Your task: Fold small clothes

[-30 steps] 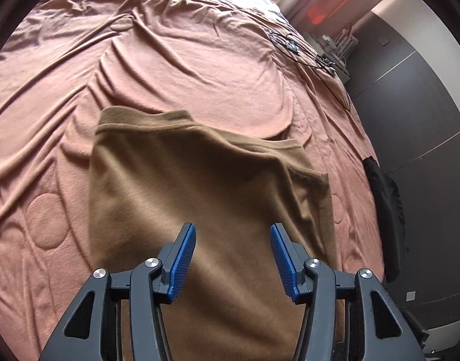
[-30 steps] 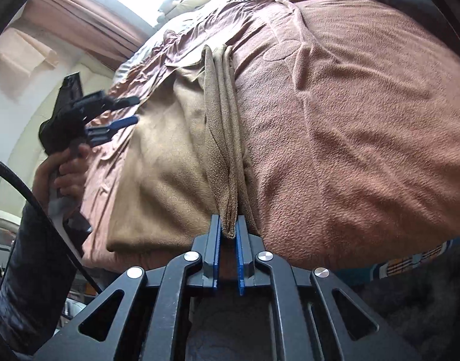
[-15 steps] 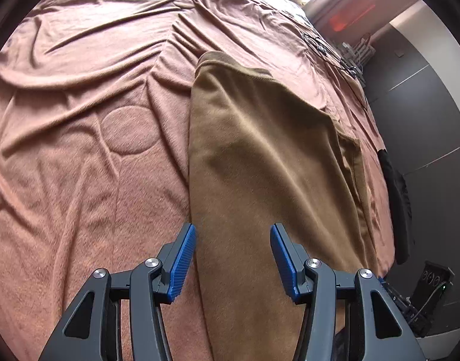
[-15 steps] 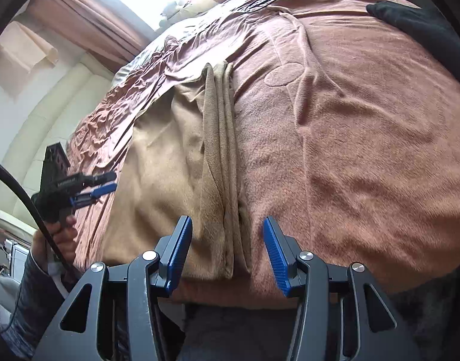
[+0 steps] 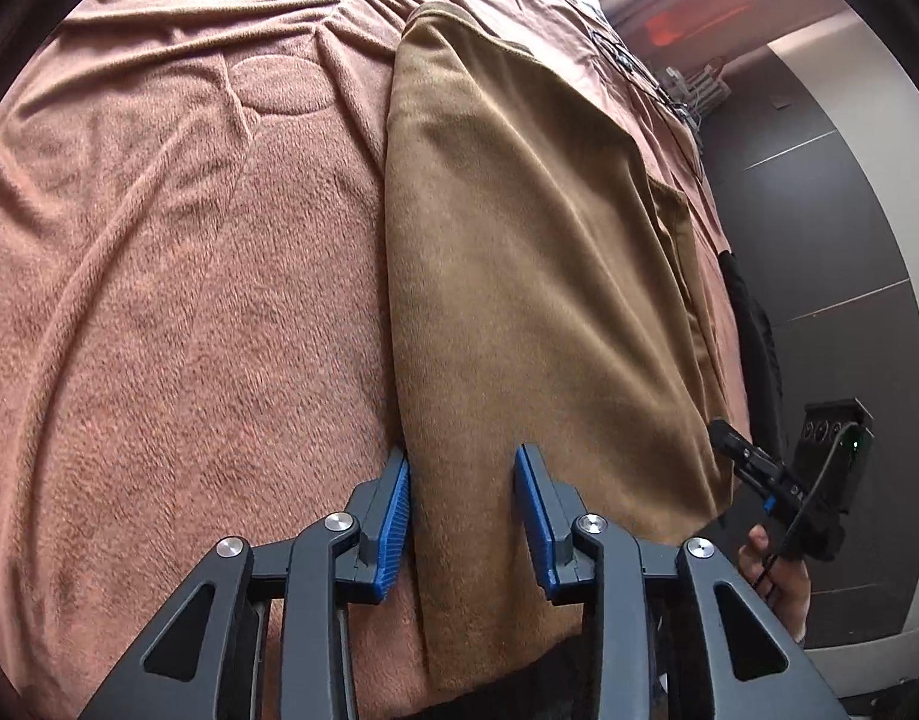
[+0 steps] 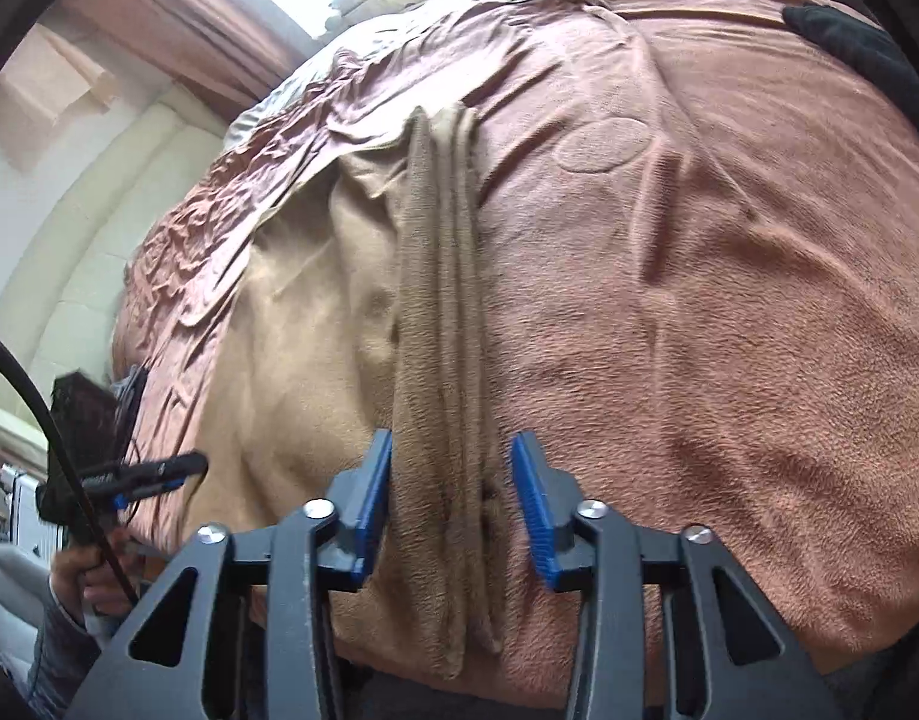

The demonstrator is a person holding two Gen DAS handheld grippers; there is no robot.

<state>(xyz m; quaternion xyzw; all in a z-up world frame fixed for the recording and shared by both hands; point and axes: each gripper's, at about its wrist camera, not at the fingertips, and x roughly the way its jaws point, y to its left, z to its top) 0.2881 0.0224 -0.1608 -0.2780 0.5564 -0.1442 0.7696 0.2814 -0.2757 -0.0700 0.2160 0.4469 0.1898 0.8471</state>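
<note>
Since a second ago the left gripper [image 5: 462,516] has slid from over the middle of the tan garment [image 5: 537,276] to its left folded edge, and the right gripper [image 6: 451,510] has let go of the bunched right edge [image 6: 441,324] it was pinching. Now both sets of jaws are closing again, each partly open and straddling cloth at the near end without yet pressing it, as far as I can tell. From each gripper outward the garment runs straight away along the brown bedspread [image 5: 177,312], its long axis in line with the fingers. One gripper sits at each near corner, equally placed, so the next fold likely carries this near end away toward the far hem.
</note>
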